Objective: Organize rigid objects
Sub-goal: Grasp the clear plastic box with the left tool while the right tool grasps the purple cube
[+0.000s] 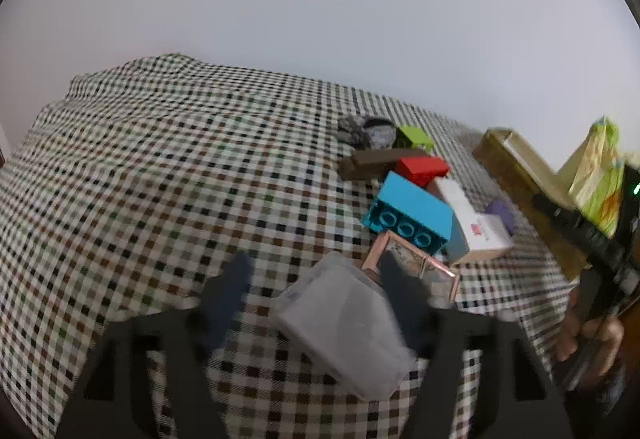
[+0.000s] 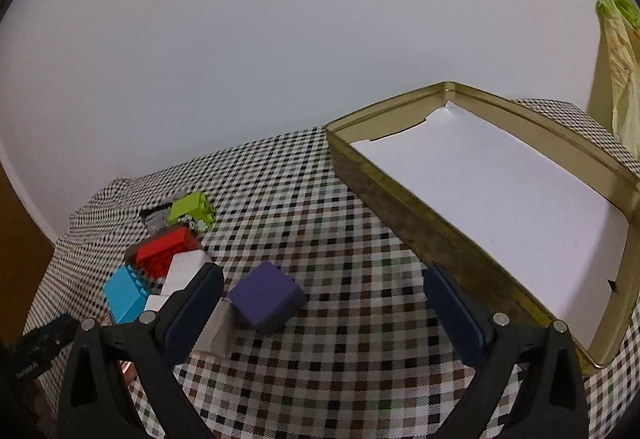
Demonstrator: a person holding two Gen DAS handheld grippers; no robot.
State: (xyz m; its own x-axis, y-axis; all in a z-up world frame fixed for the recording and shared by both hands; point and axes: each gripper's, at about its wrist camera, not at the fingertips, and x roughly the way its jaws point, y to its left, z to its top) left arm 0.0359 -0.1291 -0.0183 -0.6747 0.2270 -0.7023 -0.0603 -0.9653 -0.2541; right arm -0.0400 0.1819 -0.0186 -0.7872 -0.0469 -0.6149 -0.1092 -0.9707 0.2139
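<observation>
**Inspector A:** We find the left gripper over the checked tablecloth with a translucent plastic case between its fingers. The view is blurred. The right-hand finger sits against the case's edge; the left-hand one shows a gap of cloth. We judge the jaws apart, not yet clamped.

**Inspector B:** Agreed. The right gripper stands wide apart and empty, with a purple cube on the cloth between its fingers, nearer the left one. No pad touches it.

**Inspector A:** The destination, in our judgement, is the gold tin tray, lined with white paper and empty, at the right side of the surface. The remaining pile lies left of it: blue brick, red brick, green brick, a brown block, a white carton and a pink-framed box.

**Inspector B:** For the step in hand, we recommend centring the case so both pads meet its flat sides squarely, then closing firmly; smooth plastic may slip or twist. Lift clear of the framed box just beside it.

**Inspector A:** Writing: the carton carries a small red mark on one face, too blurred to read. We find no other legible label.
</observation>
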